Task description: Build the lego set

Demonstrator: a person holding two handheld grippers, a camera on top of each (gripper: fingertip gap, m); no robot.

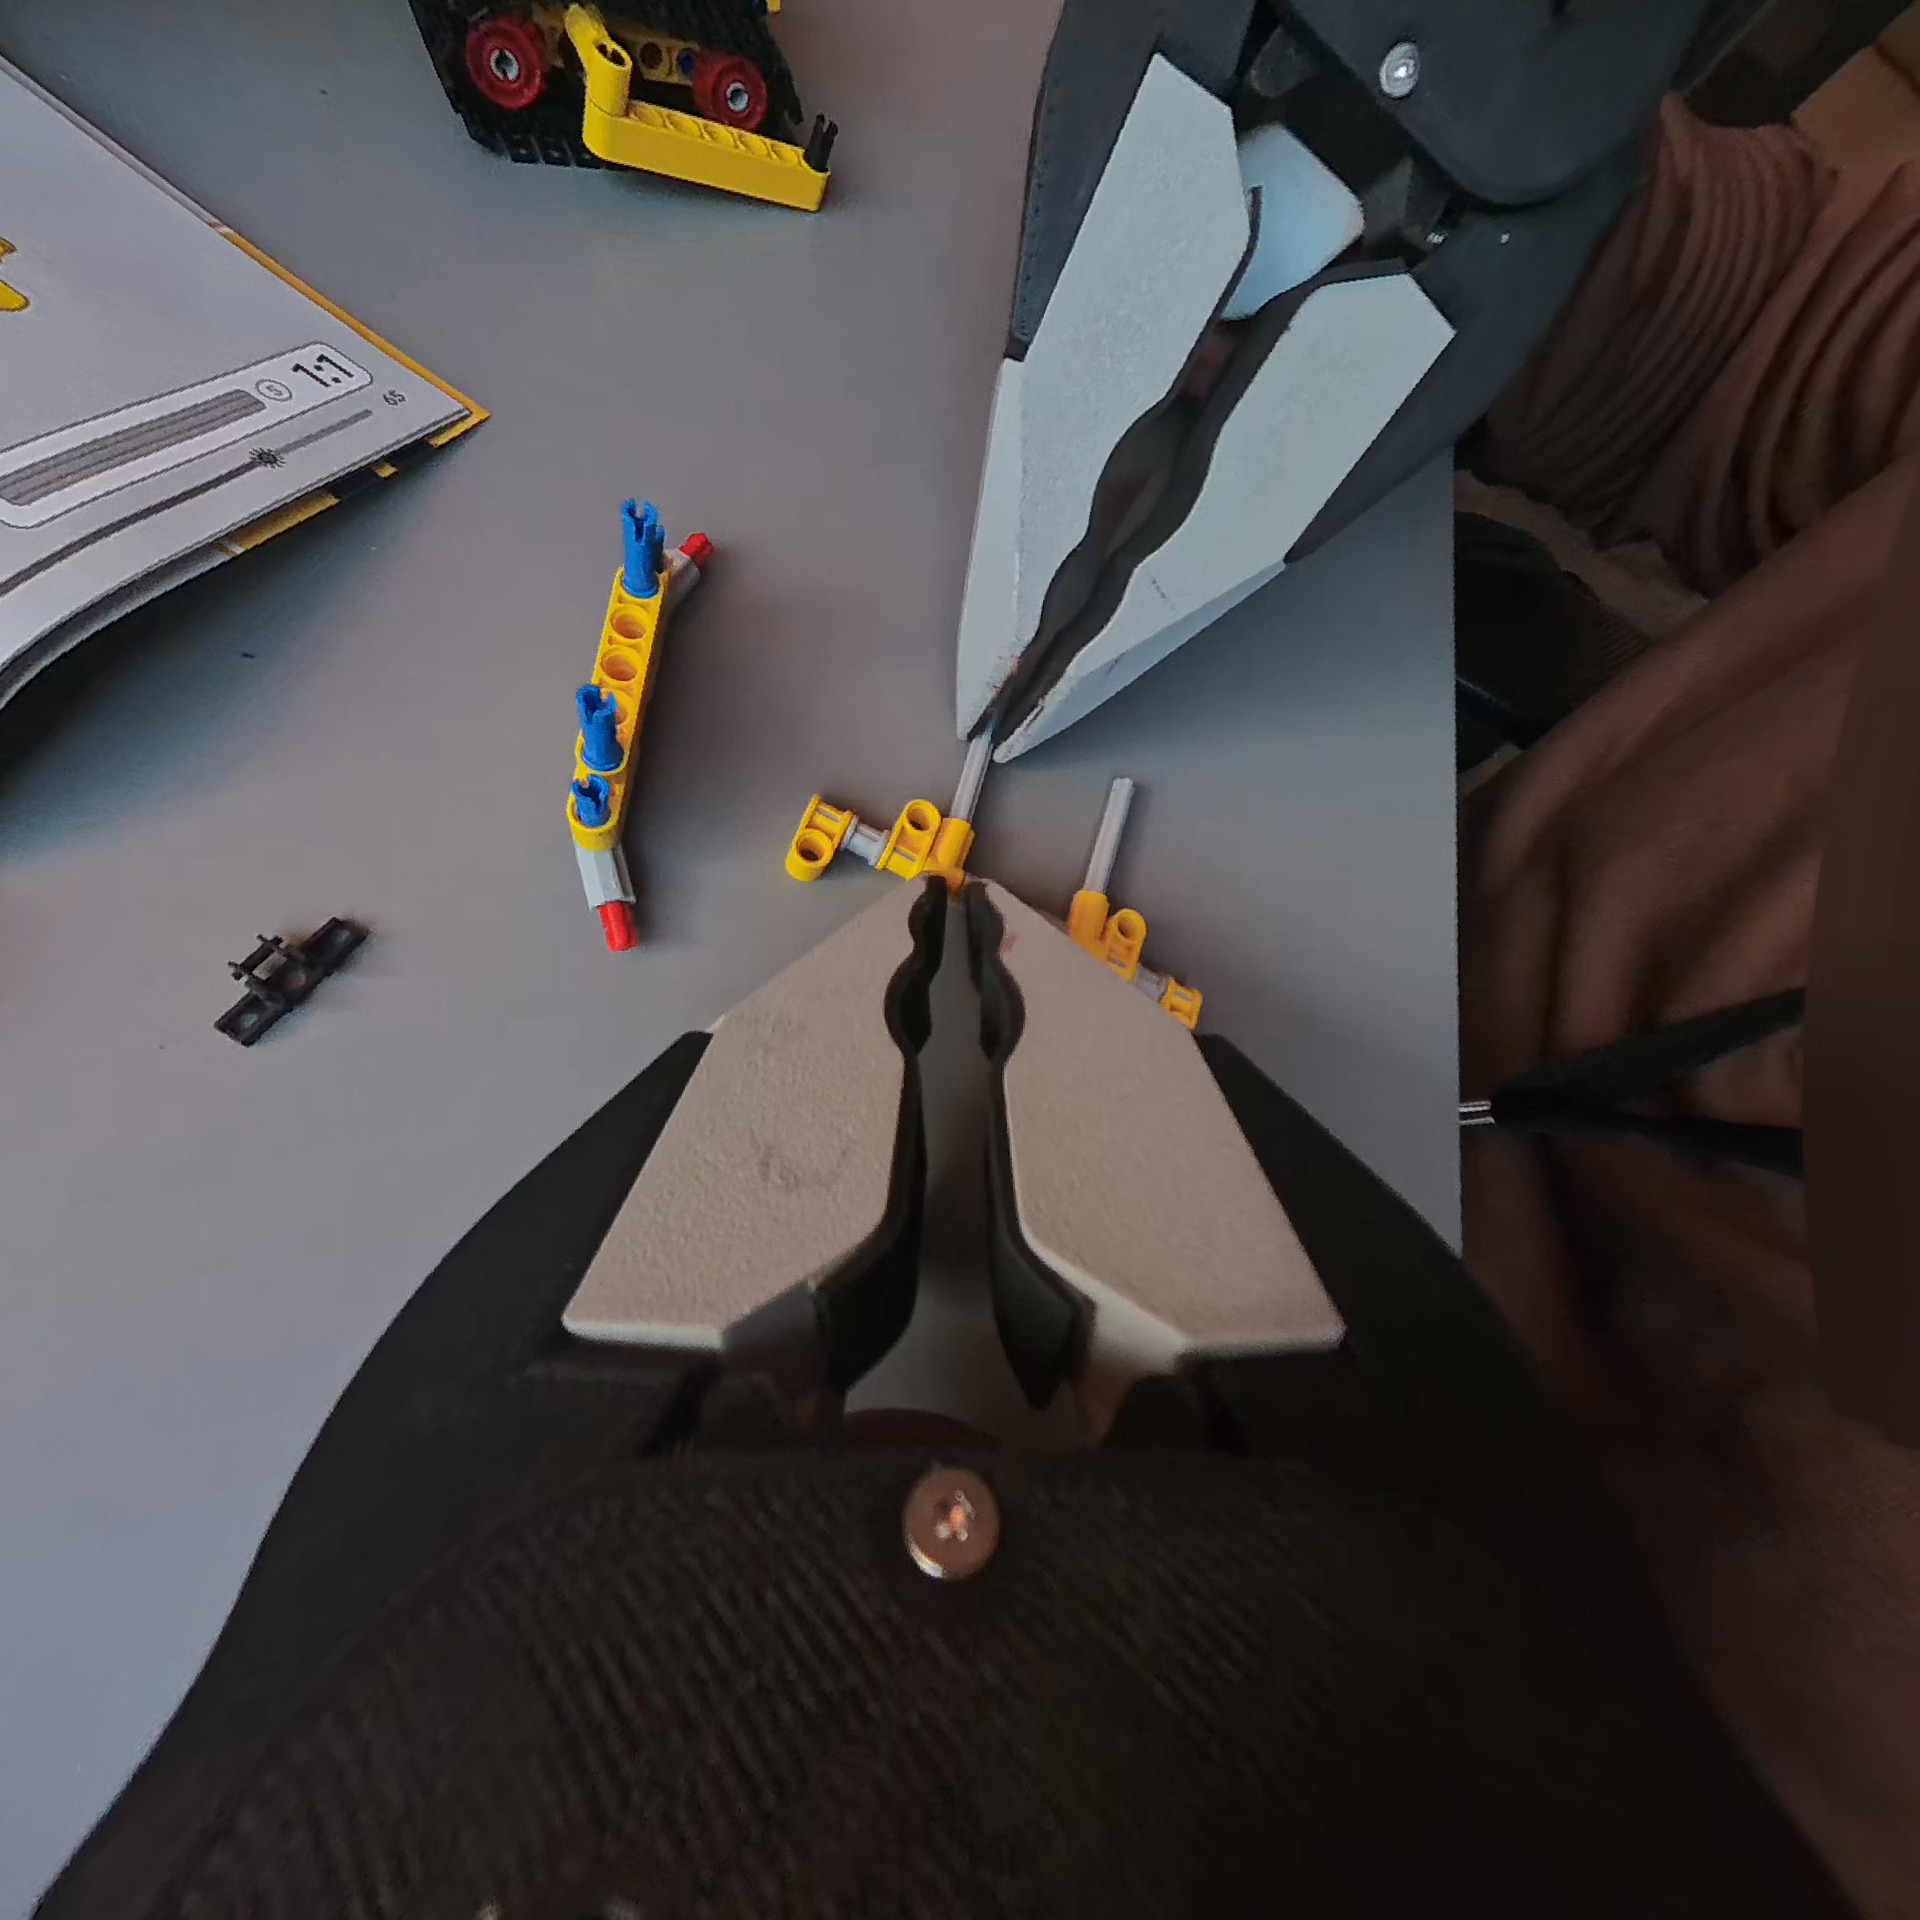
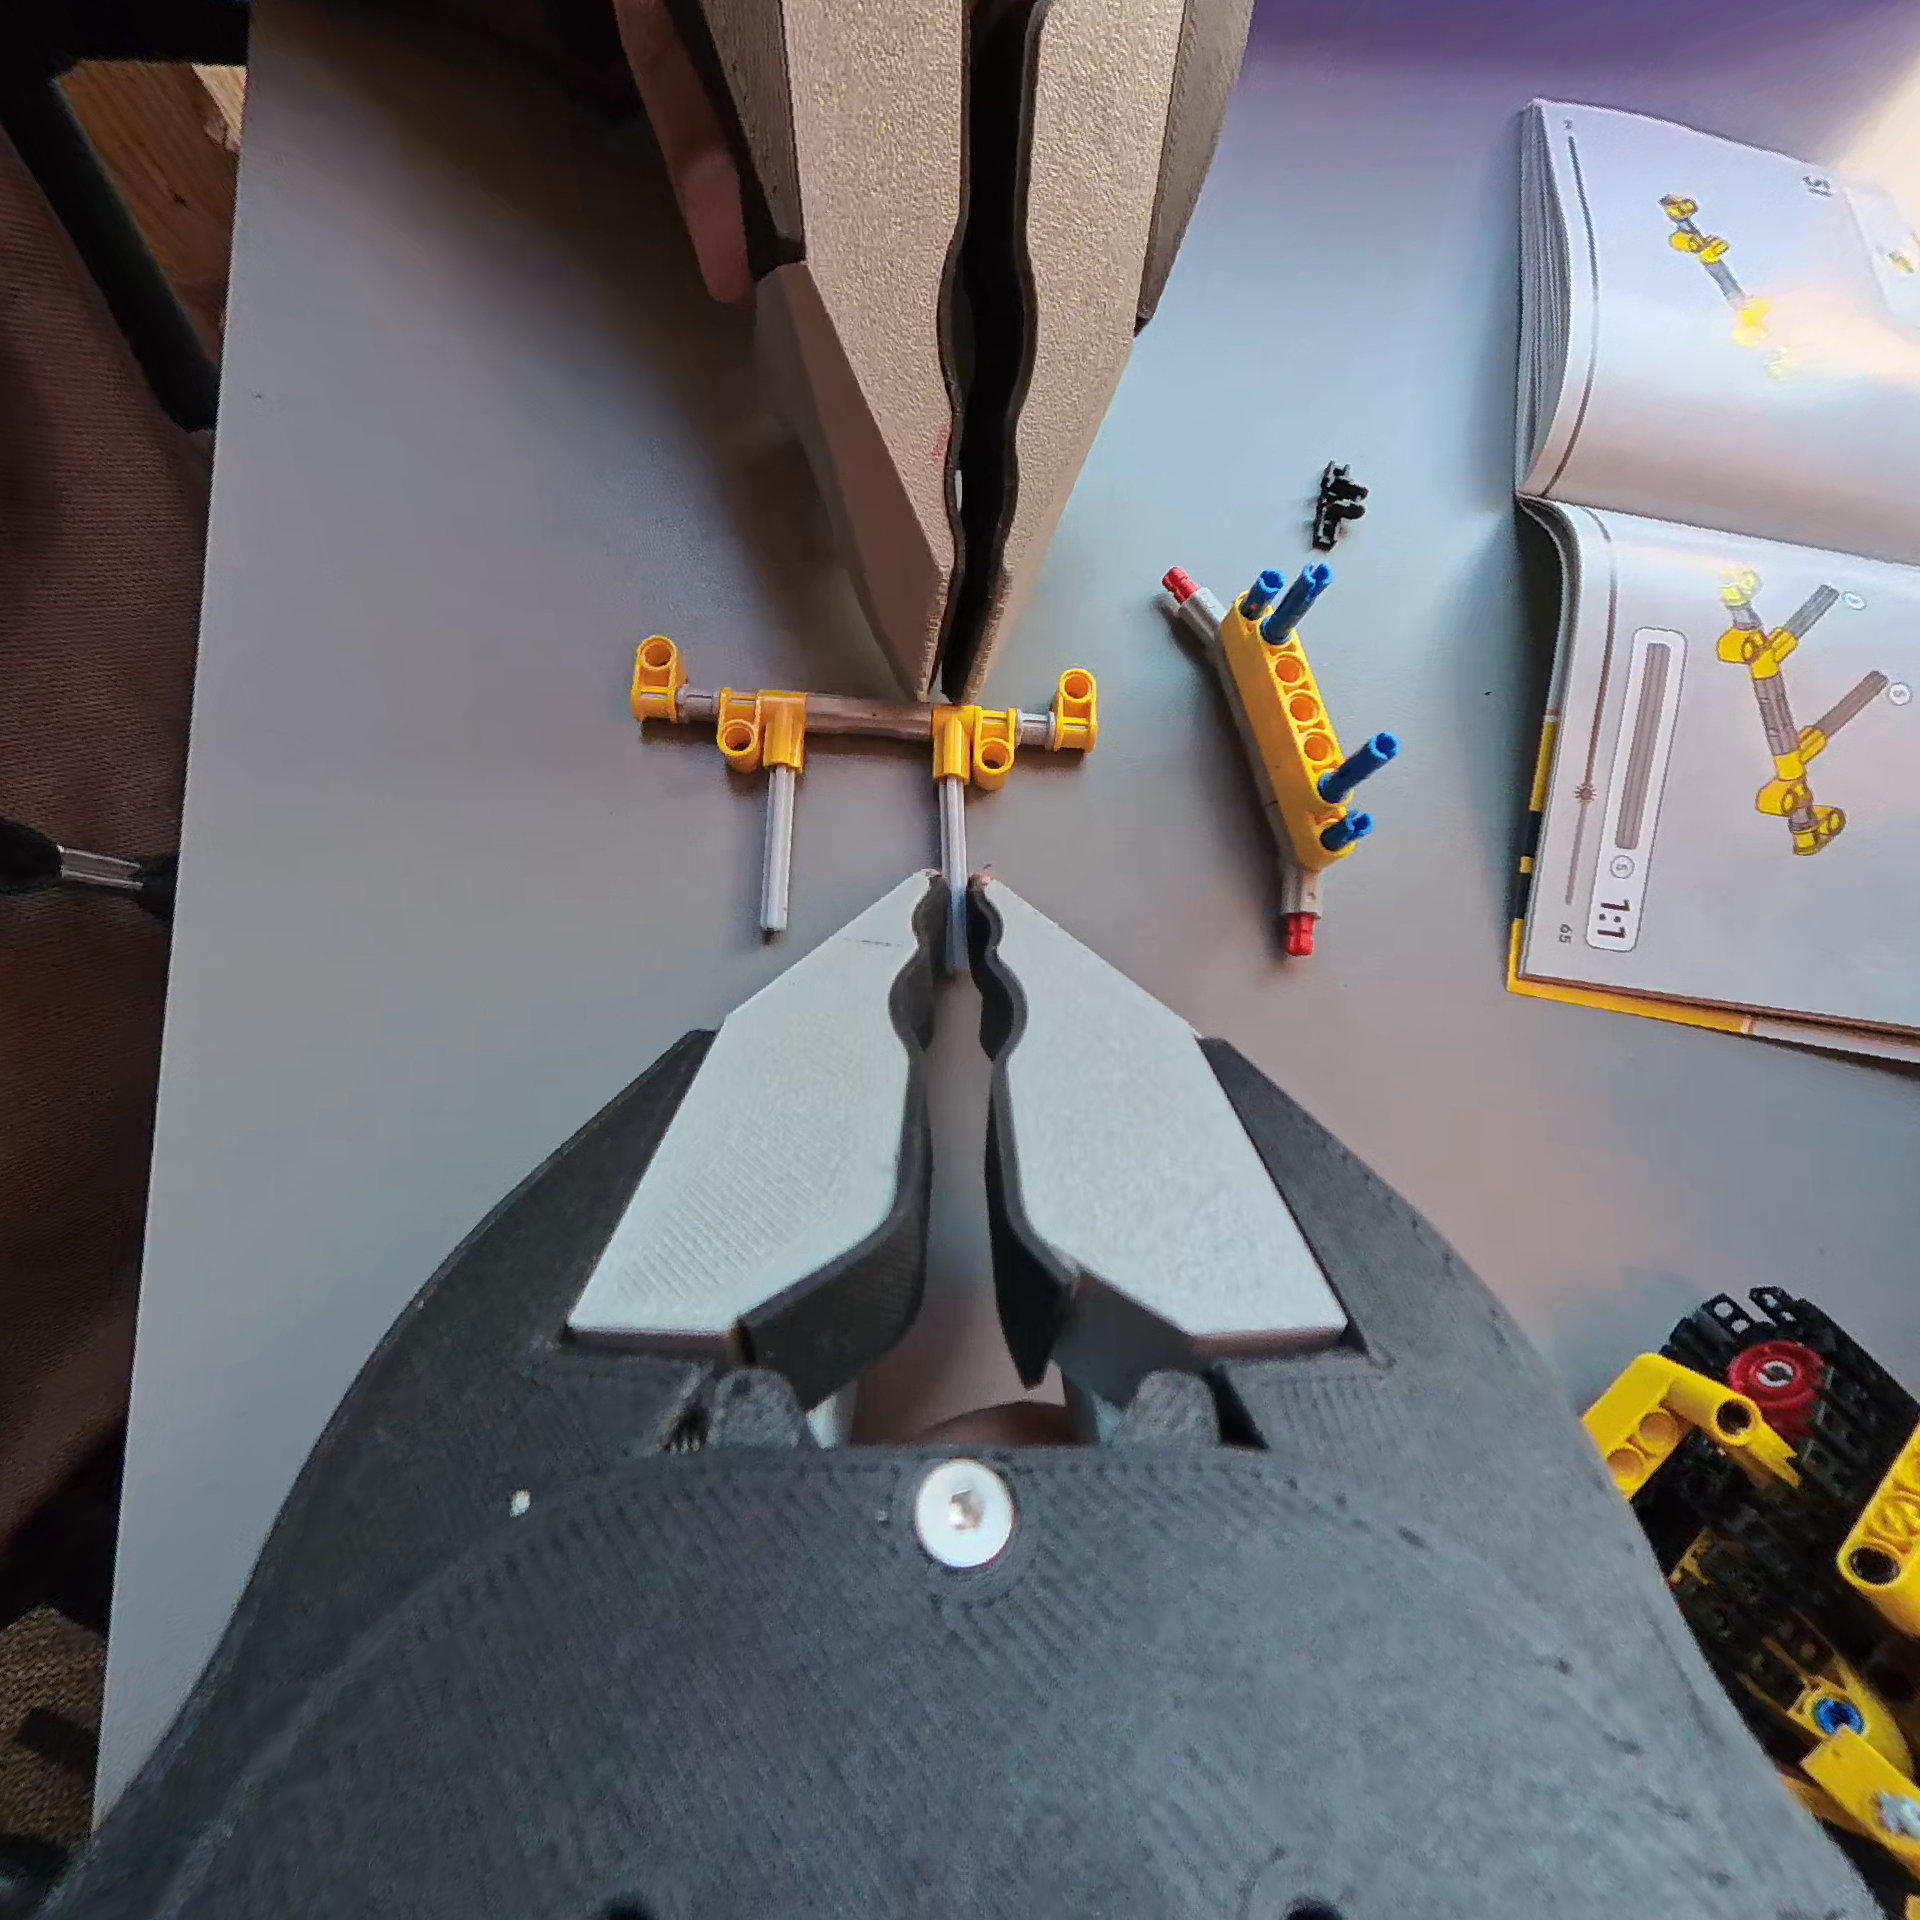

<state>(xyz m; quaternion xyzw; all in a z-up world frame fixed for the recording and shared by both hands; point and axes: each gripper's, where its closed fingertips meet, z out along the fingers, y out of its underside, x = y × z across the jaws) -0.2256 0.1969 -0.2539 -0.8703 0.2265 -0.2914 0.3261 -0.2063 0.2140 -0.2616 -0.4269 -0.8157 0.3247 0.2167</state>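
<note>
On the grey surface (image 2: 520, 1039), a yellow connector and axle assembly (image 2: 862, 717) is held from opposite sides. The right hand-held gripper (image 2: 954, 883) is closed on the tip of a light grey axle (image 2: 951, 831), while the left hand-held gripper (image 1: 948, 883) is closed on the assembly beside a yellow connector (image 1: 951, 836). A yellow beam with blue pins (image 2: 1288, 727), a small black piece (image 2: 1340, 504), an open instruction booklet (image 2: 1714, 582) and a partly built vehicle (image 1: 634, 94) are seen nearby.

Hand-held grippers (image 1: 951, 883) pinching axle assembly (image 1: 914, 836)

Two claws (image 2: 954, 883) (image 2: 951, 691), one booklet (image 2: 1714, 582), four blue pins (image 2: 1356, 764)
</note>
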